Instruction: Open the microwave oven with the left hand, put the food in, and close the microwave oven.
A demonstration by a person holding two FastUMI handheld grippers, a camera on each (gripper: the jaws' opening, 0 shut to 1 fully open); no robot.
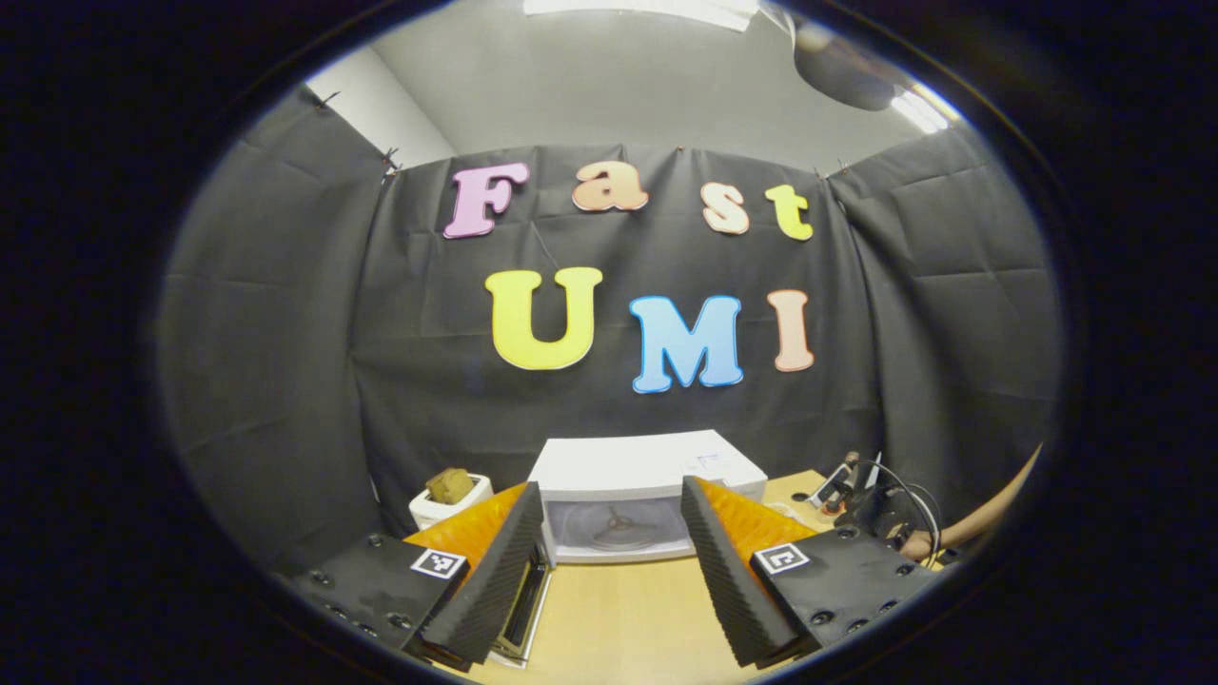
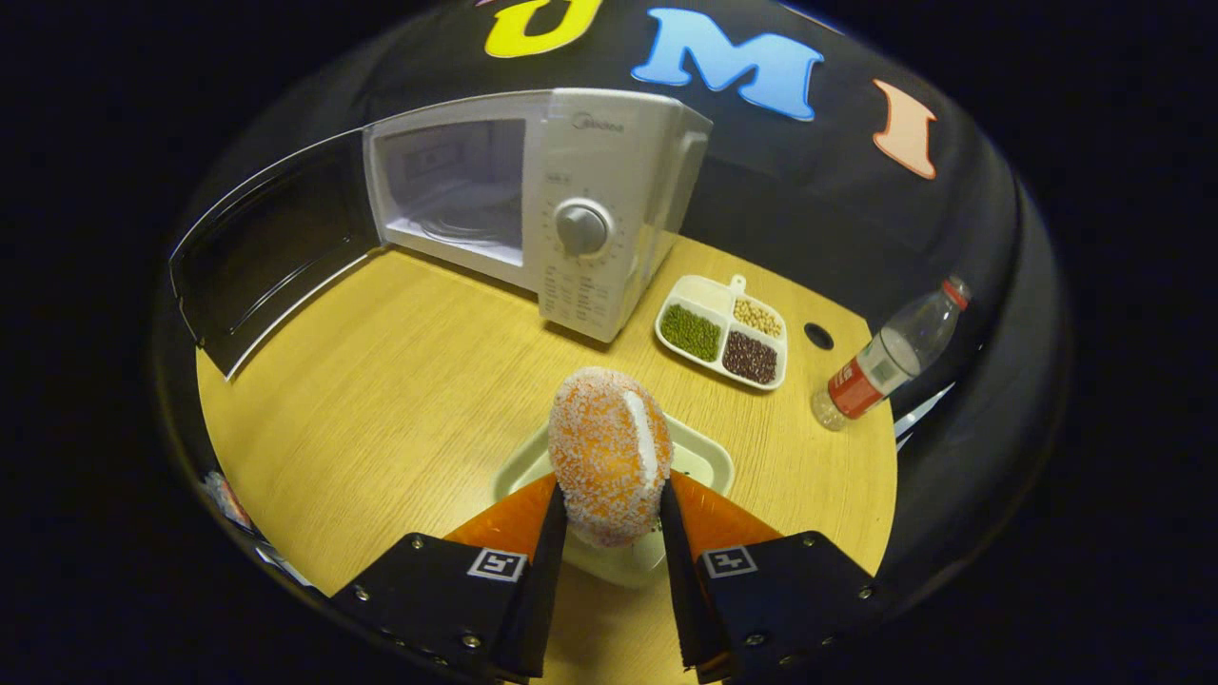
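Observation:
The white microwave stands at the back of the wooden table with its door swung wide to the left, so the cavity and glass turntable show. My right gripper is shut on a round sugar-coated bun with a cream seam, held just above a white dish. In the left gripper view the microwave is straight ahead and its cavity faces me. My left gripper stands open in front of it, with nothing between its fingers.
A divided white tray of beans lies right of the microwave, and a plastic bottle stands near the table's right edge. A white cup with a brown lump sits left of the microwave. A person's forearm and cables are at right.

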